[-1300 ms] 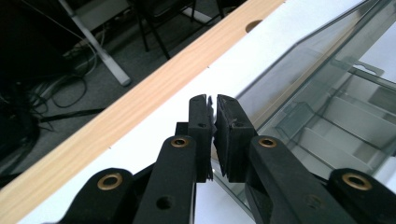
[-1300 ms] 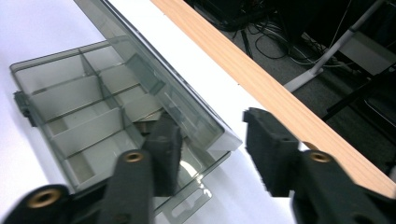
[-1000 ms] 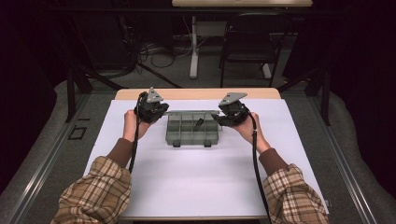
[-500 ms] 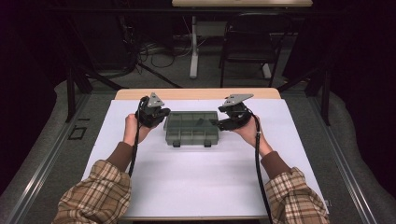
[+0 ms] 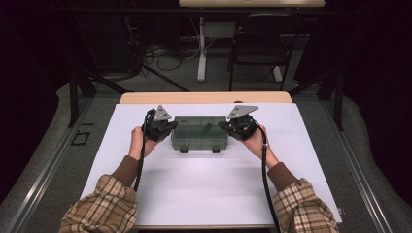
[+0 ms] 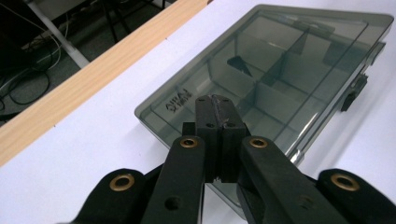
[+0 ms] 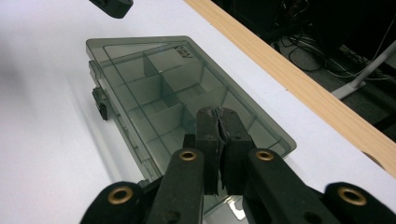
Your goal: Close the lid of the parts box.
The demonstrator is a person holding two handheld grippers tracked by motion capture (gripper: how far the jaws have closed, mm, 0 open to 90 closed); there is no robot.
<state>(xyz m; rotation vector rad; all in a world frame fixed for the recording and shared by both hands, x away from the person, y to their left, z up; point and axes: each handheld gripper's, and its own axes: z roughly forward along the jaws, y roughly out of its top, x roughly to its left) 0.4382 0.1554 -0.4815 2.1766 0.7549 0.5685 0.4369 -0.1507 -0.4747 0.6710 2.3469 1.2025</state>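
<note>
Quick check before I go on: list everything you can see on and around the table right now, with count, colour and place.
compartment box: one, smoky grey see-through, lid closed, mid-table between the grippers
latches: two, dark, on the box's near edge
sheet: one, white, covering the table
table: one, light wood edge at the far side
chair: one, black, beyond the table
left gripper: one, black, jaws shut, at the box's left end
right gripper: one, black, jaws just closed with nothing between them, at the right end
sleeves: two, plaid, bottom
</note>
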